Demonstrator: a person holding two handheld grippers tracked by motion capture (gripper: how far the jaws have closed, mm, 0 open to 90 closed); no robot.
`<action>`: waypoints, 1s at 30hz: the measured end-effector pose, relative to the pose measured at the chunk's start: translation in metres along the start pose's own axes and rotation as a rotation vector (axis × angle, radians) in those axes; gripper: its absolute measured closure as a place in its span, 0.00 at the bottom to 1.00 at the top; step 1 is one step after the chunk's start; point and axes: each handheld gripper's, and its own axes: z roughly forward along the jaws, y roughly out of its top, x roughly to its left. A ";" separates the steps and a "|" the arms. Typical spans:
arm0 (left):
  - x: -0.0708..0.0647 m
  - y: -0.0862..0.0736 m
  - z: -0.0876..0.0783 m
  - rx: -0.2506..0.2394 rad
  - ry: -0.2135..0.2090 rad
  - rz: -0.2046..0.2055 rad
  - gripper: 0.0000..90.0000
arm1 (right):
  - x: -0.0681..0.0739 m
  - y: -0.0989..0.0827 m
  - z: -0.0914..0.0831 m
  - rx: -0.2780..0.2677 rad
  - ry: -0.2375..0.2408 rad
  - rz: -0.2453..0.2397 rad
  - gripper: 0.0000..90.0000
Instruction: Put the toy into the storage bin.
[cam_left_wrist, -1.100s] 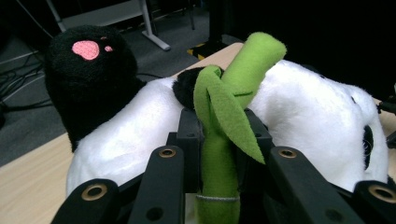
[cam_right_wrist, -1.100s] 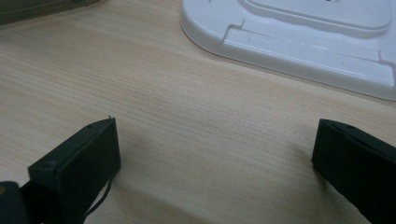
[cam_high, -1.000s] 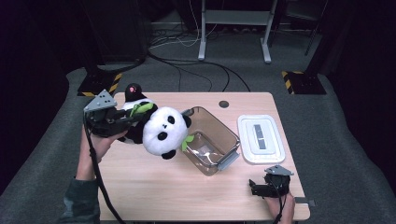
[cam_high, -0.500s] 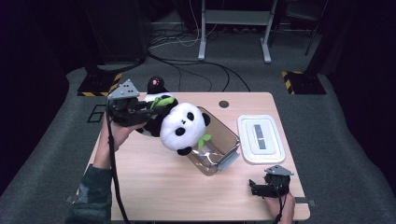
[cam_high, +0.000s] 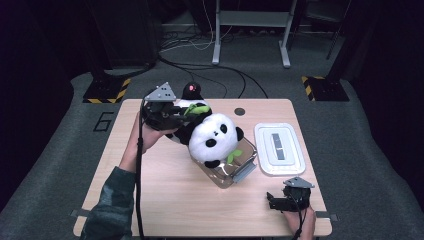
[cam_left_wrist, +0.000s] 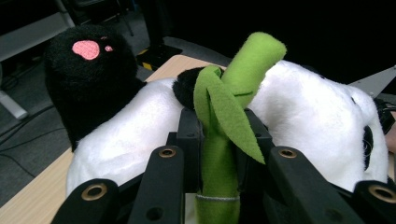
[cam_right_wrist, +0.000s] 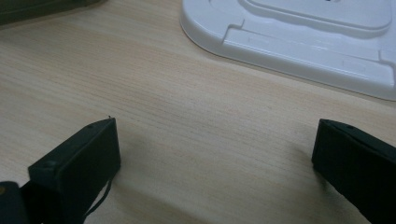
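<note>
While L claw (cam_left_wrist: 217, 154) pinches panda's bamboo (cam_left_wrist: 224, 140), R claw (cam_right_wrist: 215, 154) spread; floor reads "6" (cam_high: 102, 121).

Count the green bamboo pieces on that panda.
2. One bamboo stalk is clamped in the left gripper by the panda's back; a second bamboo sprig sits at its front, over the clear container. Others may be hidden.
</note>
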 end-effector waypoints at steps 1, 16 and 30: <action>0.000 0.001 0.003 0.002 -0.007 0.002 0.83 | 0.000 0.000 0.000 0.000 0.000 0.000 0.00; 0.002 -0.004 0.051 0.054 -0.087 0.007 0.83 | 0.000 0.000 0.000 0.001 0.002 0.004 0.00; 0.007 -0.024 0.089 0.115 -0.111 -0.028 0.82 | 0.001 0.000 0.001 -0.006 -0.005 0.011 0.00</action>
